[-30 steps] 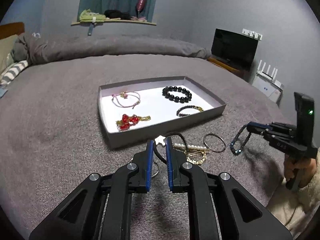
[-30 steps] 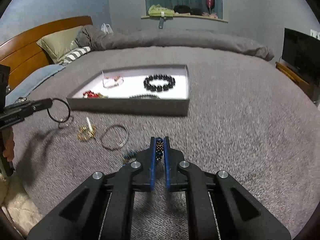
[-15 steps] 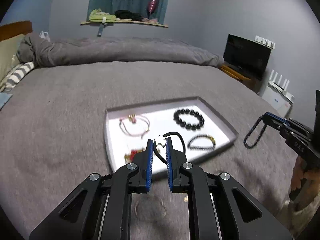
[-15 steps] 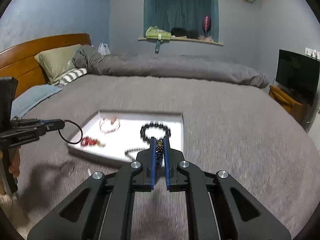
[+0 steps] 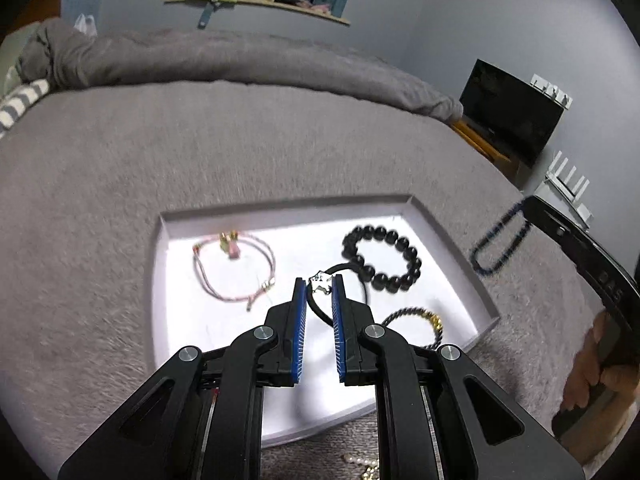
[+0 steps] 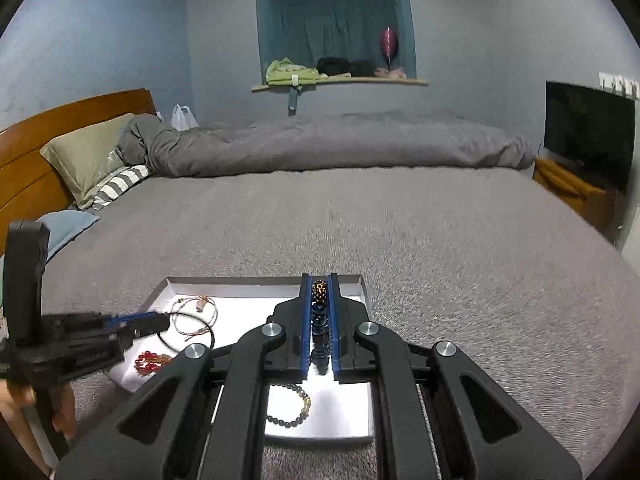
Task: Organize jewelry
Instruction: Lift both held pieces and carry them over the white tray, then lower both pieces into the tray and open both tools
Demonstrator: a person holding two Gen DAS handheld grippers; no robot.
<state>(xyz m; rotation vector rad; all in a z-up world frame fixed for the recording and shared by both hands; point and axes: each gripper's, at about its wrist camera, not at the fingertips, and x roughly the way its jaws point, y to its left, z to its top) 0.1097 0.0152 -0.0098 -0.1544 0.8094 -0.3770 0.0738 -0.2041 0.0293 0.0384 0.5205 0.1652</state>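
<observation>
Grippers now hang over the white tray (image 5: 486, 312), carried there from the loose pile on the bed: left gripper (image 5: 320, 282) pinching a black cord bracelet (image 5: 352, 268), right gripper (image 6: 320, 286) clamped on a dark beaded bracelet (image 6: 320, 320); both look ready for release.

Grey bedspread (image 5: 240, 140), white tray (image 5: 160, 280), black bead bracelet (image 5: 384, 260), striped pillow (image 6: 120, 186).

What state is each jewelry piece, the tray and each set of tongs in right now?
Left tongs: shut on black cord bracelet, over tray.
Right tongs: shut on dark beaded bracelet.
Tray: open, on bed.
Pink cord bracelet: flat in tray.
Black bead bracelet: flat in tray.
Red bracelet: in tray.
</observation>
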